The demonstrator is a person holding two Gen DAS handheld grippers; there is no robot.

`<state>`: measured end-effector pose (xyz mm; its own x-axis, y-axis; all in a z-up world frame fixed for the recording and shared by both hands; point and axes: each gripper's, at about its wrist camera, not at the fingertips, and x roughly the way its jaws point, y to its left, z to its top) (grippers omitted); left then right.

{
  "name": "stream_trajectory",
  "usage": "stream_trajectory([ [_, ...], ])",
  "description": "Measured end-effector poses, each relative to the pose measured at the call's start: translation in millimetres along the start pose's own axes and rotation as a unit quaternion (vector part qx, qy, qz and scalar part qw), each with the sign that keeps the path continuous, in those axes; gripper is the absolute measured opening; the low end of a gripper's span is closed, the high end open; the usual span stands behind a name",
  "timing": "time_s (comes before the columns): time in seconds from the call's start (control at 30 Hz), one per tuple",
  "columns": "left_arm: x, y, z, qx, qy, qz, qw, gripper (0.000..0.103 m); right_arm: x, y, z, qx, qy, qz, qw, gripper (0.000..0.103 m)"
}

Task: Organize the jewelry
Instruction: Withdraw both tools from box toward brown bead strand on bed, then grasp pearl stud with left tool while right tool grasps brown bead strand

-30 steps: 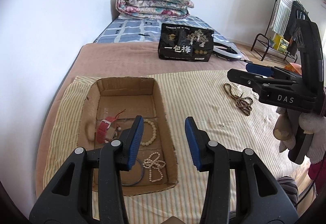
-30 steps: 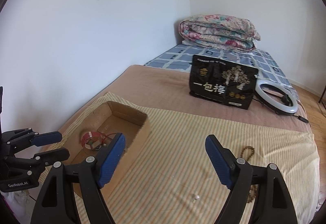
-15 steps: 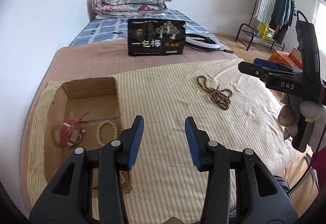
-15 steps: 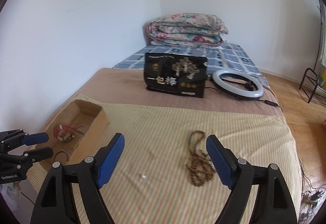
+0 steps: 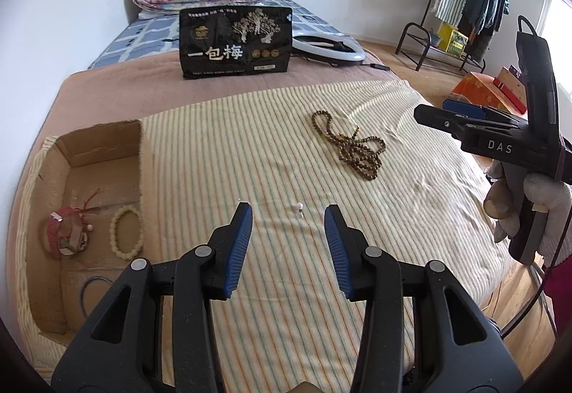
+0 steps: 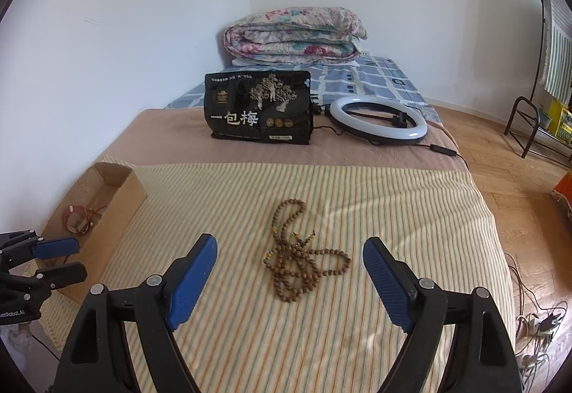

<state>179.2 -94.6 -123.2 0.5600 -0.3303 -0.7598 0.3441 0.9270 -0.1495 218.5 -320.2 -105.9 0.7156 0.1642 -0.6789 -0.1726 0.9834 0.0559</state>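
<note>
A long brown bead necklace (image 6: pixel 300 255) lies bunched on the striped cloth; it also shows in the left wrist view (image 5: pixel 352 148). My right gripper (image 6: pixel 289 271) is open and empty, above and just in front of it. My left gripper (image 5: pixel 287 232) is open and empty above the cloth, just behind a tiny white earring (image 5: pixel 299 207). A cardboard box (image 5: pixel 103 139) at the left holds a red bracelet (image 5: pixel 64 237), a cream bead bracelet (image 5: pixel 127 234) and a thin blue ring (image 5: pixel 89 293).
A black snack bag (image 6: pixel 259 107) stands at the back of the bed. A ring light (image 6: pixel 377 121) with its cable lies to the right of it. A folded quilt (image 6: pixel 293 35) sits by the wall. A clothes rack (image 5: pixel 461 10) stands on the floor at right.
Both grippers have swung right, away from the box. The necklace now lies between the right gripper's fingers, and the earring has come into view ahead of the left gripper. Both stay open.
</note>
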Motion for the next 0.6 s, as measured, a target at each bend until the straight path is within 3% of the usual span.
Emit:
stream_trajectory([
  [0.6,76,-14,-10,0.002,0.043,-0.016,0.999,0.042,69,-17,-36,-0.008,0.061,0.01,0.998,0.093],
])
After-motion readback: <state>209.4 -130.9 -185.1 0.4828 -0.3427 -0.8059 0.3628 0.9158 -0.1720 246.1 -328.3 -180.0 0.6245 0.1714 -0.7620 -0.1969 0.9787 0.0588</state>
